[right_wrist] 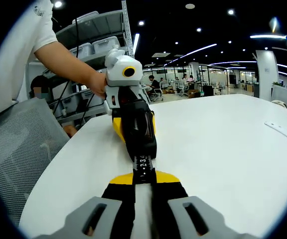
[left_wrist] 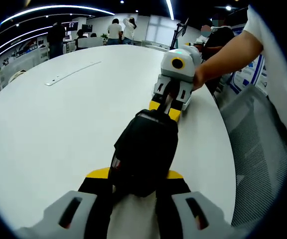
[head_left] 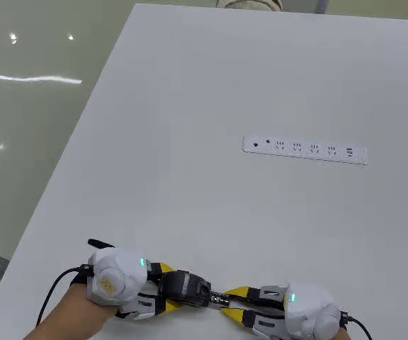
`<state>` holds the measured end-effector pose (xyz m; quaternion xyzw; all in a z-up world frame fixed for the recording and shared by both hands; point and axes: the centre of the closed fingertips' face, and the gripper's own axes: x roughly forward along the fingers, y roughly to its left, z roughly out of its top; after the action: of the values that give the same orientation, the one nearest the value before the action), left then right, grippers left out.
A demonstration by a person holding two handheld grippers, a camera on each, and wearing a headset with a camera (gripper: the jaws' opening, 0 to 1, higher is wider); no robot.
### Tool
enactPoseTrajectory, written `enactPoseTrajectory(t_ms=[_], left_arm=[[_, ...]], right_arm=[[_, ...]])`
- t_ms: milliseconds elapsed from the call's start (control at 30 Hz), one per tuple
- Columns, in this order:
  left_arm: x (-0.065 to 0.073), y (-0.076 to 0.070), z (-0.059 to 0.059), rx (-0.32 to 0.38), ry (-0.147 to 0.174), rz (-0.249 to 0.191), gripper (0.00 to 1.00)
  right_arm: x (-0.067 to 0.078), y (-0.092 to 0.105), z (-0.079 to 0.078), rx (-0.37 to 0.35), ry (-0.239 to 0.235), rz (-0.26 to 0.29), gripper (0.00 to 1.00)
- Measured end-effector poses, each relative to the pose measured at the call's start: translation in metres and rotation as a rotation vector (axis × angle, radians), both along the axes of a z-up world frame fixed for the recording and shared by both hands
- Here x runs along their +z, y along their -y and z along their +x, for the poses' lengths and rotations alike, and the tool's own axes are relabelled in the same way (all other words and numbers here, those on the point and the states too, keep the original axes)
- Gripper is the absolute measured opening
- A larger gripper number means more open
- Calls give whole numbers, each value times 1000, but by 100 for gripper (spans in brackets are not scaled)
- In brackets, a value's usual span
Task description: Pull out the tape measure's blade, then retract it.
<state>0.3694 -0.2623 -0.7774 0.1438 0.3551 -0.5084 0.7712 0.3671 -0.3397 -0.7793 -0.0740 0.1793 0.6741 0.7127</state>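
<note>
A black tape measure (head_left: 184, 287) sits low over the white table's near edge. My left gripper (head_left: 163, 290) is shut on its case (left_wrist: 144, 152), yellow pads pressed on both sides. A short stretch of blade (right_wrist: 143, 165) with printed numbers sticks out of the case (right_wrist: 138, 124) toward the right. My right gripper (head_left: 231, 302) is shut on the blade's end (head_left: 218, 298), close to the case. In the left gripper view the right gripper (left_wrist: 169, 98) faces me just past the case; in the right gripper view the left gripper (right_wrist: 126, 97) shows behind the case.
A white power strip (head_left: 304, 149) lies flat on the table (head_left: 190, 142) further back at right. The table's left edge runs diagonally with glossy floor beyond. A mesh chair (right_wrist: 19, 159) and a person's arm (right_wrist: 64, 55) are beside the near edge.
</note>
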Motion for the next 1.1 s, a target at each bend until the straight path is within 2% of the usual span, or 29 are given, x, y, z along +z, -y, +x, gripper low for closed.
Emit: enactPoseTrajectory(t_ms=[333,1100], left_arm=[[0,0,0,5,3,5,30],[-1,0,0,4,-1,11,30]], right_arm=[[0,10,0,-13,-13,1,11],[3,49,-3,-73,-34,1,11]])
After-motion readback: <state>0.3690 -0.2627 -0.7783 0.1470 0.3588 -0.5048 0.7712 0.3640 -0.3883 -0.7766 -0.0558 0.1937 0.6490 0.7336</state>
